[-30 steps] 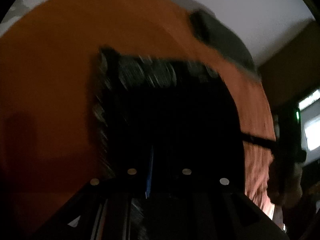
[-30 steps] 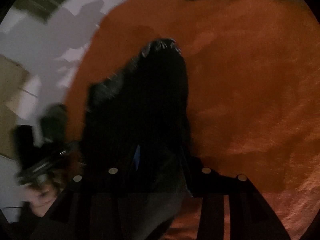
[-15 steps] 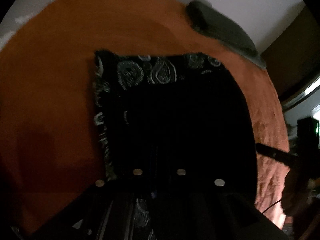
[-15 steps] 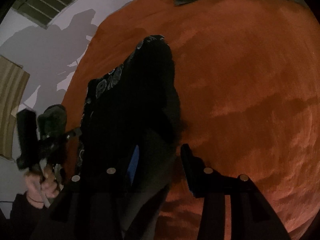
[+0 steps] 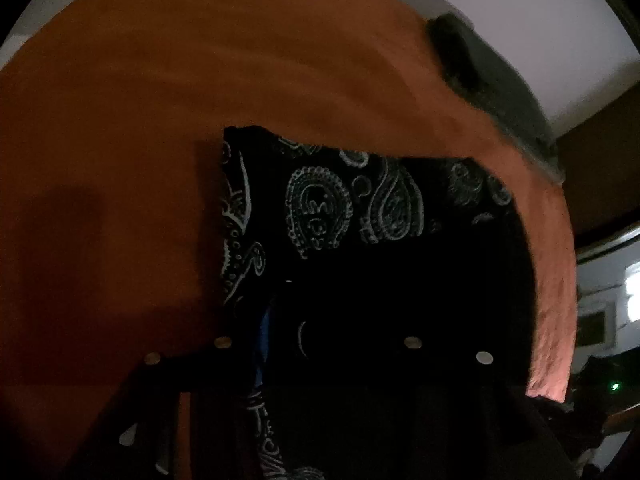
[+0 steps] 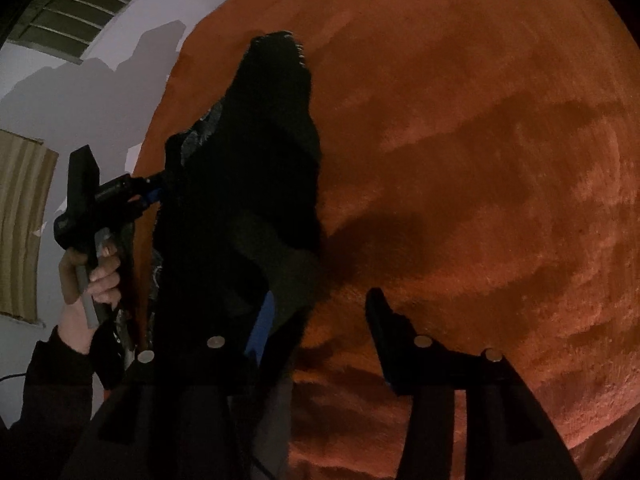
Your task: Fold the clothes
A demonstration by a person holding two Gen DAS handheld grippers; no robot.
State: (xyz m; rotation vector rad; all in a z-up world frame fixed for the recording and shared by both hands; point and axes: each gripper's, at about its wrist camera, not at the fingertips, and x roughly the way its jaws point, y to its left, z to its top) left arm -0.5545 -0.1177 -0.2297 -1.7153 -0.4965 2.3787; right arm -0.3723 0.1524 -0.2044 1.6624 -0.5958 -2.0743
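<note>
**Both grippers letting go of black cloth**

Black paisley garment (image 5: pixel 360 208) spread on orange blanket (image 5: pixel 160 120), centre to lower right of left wrist view. Left gripper (image 5: pixel 320 344) jaws opening, cloth between; pad contact too dark to tell. Right gripper (image 6: pixel 320 320) at frame bottom, jaws opening, cloth draped over left finger (image 6: pixel 256 328), right finger clear of it. Hand (image 6: pixel 86 276) w/ left gripper at lower left of right wrist view.

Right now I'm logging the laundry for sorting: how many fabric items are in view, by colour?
Black paisley-print garment: 1
Orange blanket spread under it: 1
Dark grey cloth at the blanket's far edge: 1
Total: 3
</note>
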